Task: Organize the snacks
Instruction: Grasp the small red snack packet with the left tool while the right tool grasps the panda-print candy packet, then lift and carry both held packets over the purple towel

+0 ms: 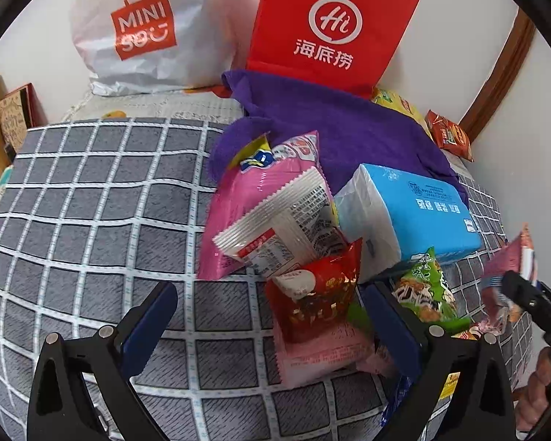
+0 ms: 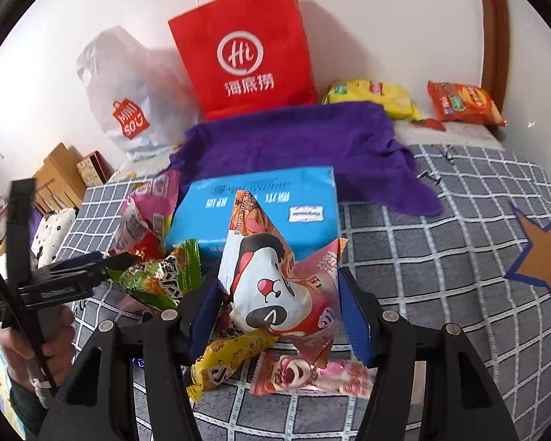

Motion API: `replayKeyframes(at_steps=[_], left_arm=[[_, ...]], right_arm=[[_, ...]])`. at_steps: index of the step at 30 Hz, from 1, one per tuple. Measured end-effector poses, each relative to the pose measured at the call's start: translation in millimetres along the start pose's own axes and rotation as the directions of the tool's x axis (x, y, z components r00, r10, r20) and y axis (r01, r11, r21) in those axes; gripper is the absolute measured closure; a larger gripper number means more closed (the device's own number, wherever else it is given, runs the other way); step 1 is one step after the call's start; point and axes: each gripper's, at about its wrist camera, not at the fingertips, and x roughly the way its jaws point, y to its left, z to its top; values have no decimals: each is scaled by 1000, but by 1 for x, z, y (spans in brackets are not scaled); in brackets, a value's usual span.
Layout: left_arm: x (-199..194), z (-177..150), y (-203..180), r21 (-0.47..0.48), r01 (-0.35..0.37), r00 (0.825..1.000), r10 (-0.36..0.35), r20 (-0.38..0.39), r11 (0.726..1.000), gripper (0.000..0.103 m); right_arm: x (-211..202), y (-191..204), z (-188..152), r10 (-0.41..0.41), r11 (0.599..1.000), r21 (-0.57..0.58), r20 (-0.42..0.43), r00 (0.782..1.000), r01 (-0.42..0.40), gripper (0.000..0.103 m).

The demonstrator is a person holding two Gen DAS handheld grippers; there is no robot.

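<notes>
Glossy plastic snack packets (image 2: 275,286) crinkle at mid-frame. The purple towel (image 2: 294,139) above looks soft, matt cloth. The red bag (image 2: 246,55) up top is matt paper; the checked cover (image 1: 92,202) is nubby fabric.

1. Two carrier bags behind the purple towel (image 2: 294,139): one red paper bag (image 2: 244,51), one white plastic bag (image 2: 128,99).
2. Two crisp packets right of the towel: yellow (image 2: 378,97), orange (image 2: 463,103).
3. One blue tissue pack (image 2: 253,202) before the towel.

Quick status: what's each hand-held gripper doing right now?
Left hand-held gripper: open, holding nothing, over the red snack packet.
Right hand-held gripper: shut on the cartoon snack bag.
</notes>
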Motion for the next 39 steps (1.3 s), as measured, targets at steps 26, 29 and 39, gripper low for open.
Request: replayKeyframes(at_steps=[26, 29, 39], left_arm=[[-31, -7, -4, -35, 75, 997, -74, 25, 997, 62], [-42, -7, -8, -21, 66, 997, -65, 37, 998, 62], [-70, 12, -38, 64, 79, 994, -83, 68, 995, 62]], right_arm=[[-11, -23, -32, -107, 994, -13, -6, 994, 107, 43], [-16, -18, -31, -110, 994, -20, 1, 994, 110, 43], [-30, -1, -3, -93, 994, -53, 46, 995, 95, 43]])
